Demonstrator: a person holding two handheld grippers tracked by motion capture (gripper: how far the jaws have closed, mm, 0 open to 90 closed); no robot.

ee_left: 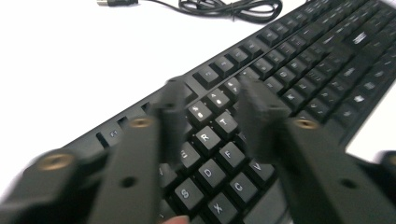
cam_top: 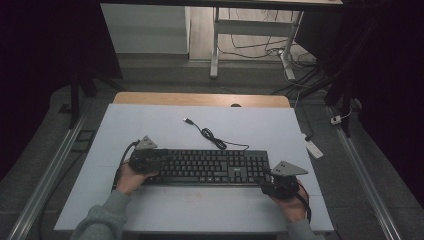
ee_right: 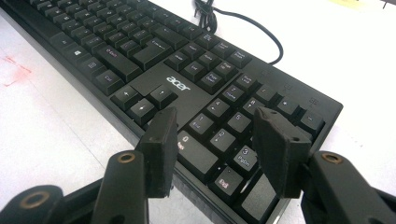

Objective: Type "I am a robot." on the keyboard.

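A black keyboard (cam_top: pixel 207 167) lies across the white table top (cam_top: pixel 165 127), its cable (cam_top: pixel 212 137) coiled behind it with the USB plug (cam_top: pixel 187 120) loose. My left gripper (cam_top: pixel 156 161) hovers over the keyboard's left end, open, its jaws above the letter keys (ee_left: pixel 208 140). My right gripper (cam_top: pixel 266 181) is at the right end, open over the number pad (ee_right: pixel 224 135), with nothing between the fingers. The cable (ee_left: pixel 233 7) lies on the table beyond the keys in the left gripper view, and the cable (ee_right: pixel 247 23) also runs behind the keyboard in the right gripper view.
A faint red stain (cam_top: pixel 197 196) marks the table in front of the keyboard. A wooden edge (cam_top: pixel 200 99) borders the table's far side. A white power strip (cam_top: pixel 314 148) lies on the floor to the right. Desk legs (cam_top: pixel 215 45) stand farther back.
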